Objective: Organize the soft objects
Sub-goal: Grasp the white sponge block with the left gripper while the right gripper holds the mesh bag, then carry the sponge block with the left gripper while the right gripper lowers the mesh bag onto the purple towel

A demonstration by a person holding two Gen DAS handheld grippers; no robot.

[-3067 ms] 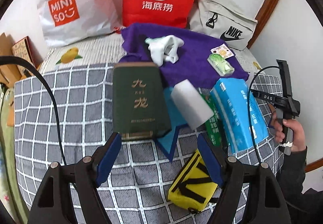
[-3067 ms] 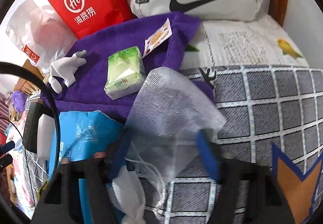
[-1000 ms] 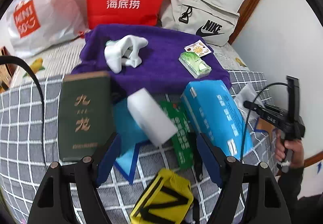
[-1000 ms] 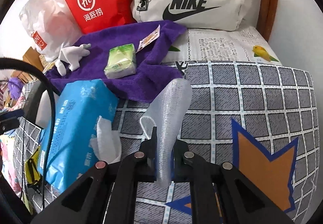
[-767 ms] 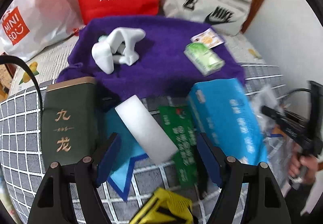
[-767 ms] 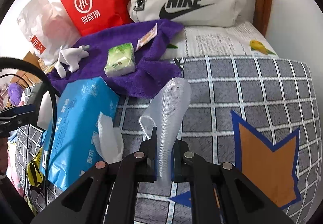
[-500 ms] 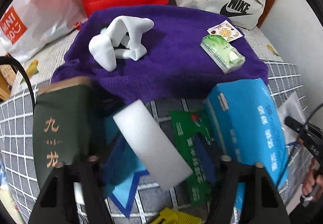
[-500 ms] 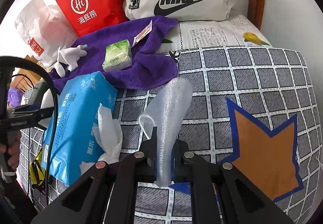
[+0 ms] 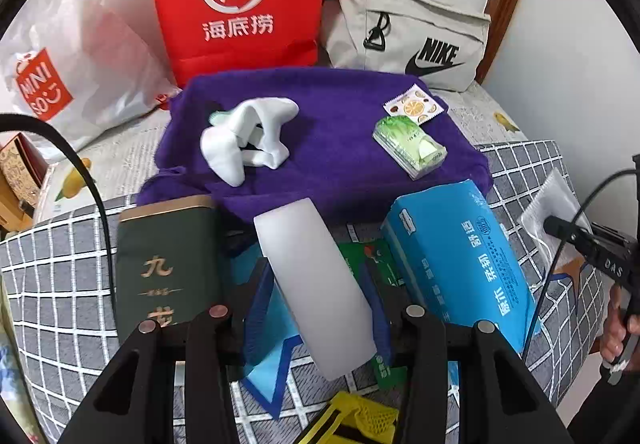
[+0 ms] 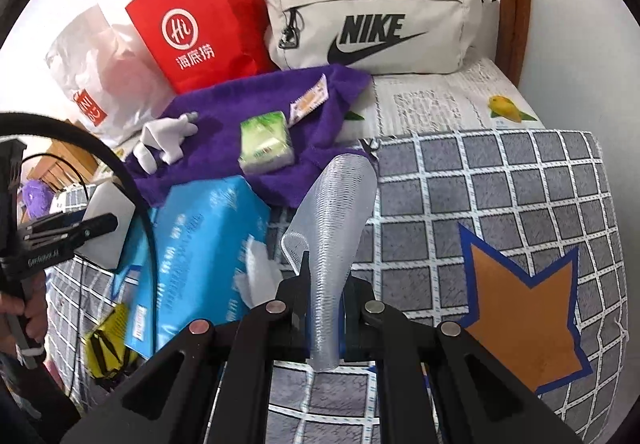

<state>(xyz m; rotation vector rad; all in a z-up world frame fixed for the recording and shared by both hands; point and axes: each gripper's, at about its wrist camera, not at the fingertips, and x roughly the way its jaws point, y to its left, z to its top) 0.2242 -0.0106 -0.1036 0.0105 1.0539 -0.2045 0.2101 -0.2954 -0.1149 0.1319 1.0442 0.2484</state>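
My left gripper (image 9: pixel 316 308) is shut on a white foam sponge block (image 9: pixel 316 284) and holds it over the grey checked blanket (image 9: pixel 60 284). My right gripper (image 10: pixel 324 308) is shut on a clear mesh bag (image 10: pixel 336 224) that stands up between its fingers. A purple towel (image 9: pixel 328 132) lies further back with white socks (image 9: pixel 248 140), a green tissue pack (image 9: pixel 410 146) and a small fruit-print sachet (image 9: pixel 414 109) on it. A blue tissue pack (image 9: pixel 456 260) lies beside the towel's front edge.
A dark green box (image 9: pixel 168 264) lies to the left and a yellow pouch (image 9: pixel 352 420) near the front. A red paper bag (image 9: pixel 236 0), a white Miniso bag (image 9: pixel 60 72) and a beige Nike bag (image 9: pixel 412 40) stand at the back. An orange star patch (image 10: pixel 520 308) marks the blanket.
My left gripper moved forward and closed on the white sponge block. My right gripper closed on the mesh bag three seconds ago and has drawn it back from the towel.
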